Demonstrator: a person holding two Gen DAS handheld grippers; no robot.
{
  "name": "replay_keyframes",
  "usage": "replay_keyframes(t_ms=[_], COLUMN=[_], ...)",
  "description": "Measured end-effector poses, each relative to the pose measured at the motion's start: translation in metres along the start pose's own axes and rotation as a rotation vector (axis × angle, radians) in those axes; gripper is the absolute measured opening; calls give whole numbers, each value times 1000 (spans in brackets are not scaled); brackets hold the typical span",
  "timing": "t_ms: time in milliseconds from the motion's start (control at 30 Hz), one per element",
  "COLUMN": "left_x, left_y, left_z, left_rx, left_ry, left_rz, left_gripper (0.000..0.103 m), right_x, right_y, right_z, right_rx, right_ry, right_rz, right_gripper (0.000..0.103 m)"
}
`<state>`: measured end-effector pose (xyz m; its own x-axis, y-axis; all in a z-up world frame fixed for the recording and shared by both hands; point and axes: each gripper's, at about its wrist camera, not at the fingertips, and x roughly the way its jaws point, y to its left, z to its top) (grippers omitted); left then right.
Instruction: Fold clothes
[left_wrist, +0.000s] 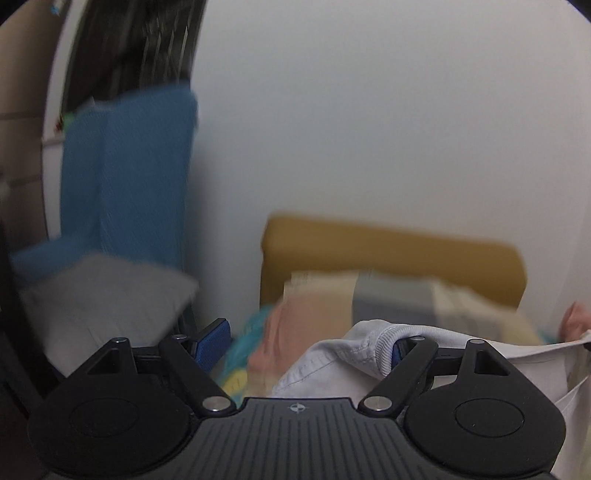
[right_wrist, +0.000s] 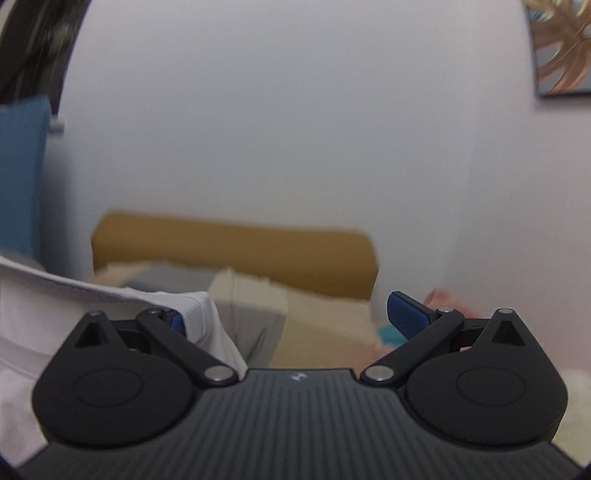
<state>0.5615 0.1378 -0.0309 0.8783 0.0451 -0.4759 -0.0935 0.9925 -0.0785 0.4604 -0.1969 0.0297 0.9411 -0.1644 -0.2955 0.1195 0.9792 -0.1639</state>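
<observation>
A white garment with a ribbed cuff hangs stretched between my two grippers. In the left wrist view the garment (left_wrist: 369, 350) is draped over the right blue pad, and the left pad (left_wrist: 212, 341) is bare. My left gripper (left_wrist: 303, 343) has its jaws wide apart. In the right wrist view the garment (right_wrist: 110, 306) is draped over the left pad, and the right pad (right_wrist: 408, 314) is bare. My right gripper (right_wrist: 291, 314) also stands wide open, with the cloth hooked on one finger.
A mustard headboard (left_wrist: 391, 251) and a stack of folded beige and grey cloth (left_wrist: 388, 299) lie ahead on the bed. A blue cloth (left_wrist: 129, 177) hangs over a chair with a grey cushion (left_wrist: 107, 306) at the left. A white wall (right_wrist: 295, 110) is behind.
</observation>
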Motion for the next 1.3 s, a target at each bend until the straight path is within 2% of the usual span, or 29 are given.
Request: replay_keyframes(t_ms=[100, 233, 333, 400, 467, 533, 600, 667, 800, 933, 1067, 1100, 1200, 1300], left_x=[79, 152, 176, 188, 196, 198, 195, 181, 145, 96, 39, 20, -77, -159], left_y=[11, 21, 9, 8, 8, 9, 10, 8, 9, 5, -1, -1, -19, -24], left_z=[-48, -78, -91, -90, -87, -82, -77, -71, -68, -67, -68, -70, -71, -81], left_rx=[-9, 36, 105, 140, 158, 175, 194, 207, 208, 189, 172, 163, 122, 74], left_ry=[130, 316, 439, 525, 601, 638, 642, 609, 493, 393, 316, 297, 228, 166], left_rz=[16, -1, -28, -30, -63, -94, -111, -132, -161, -188, -189, -184, -164, -149], left_gripper=[83, 83, 85, 92, 94, 96, 100, 100, 101, 102, 102, 102, 102, 102], right_x=[63, 146, 173, 191, 199, 197, 194, 189, 173, 154, 106, 92, 34, -38], right_y=[23, 54, 65, 71, 75, 76, 74, 71, 65, 58, 47, 43, 31, 14], right_z=[-40, -93, -107, -112, -116, -113, -109, -105, -96, -86, -71, -68, -59, -53], right_rx=[-48, -111, -108, -104, -100, -95, -68, -43, -5, 34, 61, 63, 59, 85], right_ry=[102, 239, 366, 456, 548, 573, 586, 584, 543, 502, 428, 407, 334, 265], right_rz=[50, 117, 202, 256, 334, 366, 402, 430, 462, 487, 484, 484, 490, 490], right_gripper=[103, 103, 103, 103, 103, 103, 103, 103, 103, 103, 103, 103, 103, 103])
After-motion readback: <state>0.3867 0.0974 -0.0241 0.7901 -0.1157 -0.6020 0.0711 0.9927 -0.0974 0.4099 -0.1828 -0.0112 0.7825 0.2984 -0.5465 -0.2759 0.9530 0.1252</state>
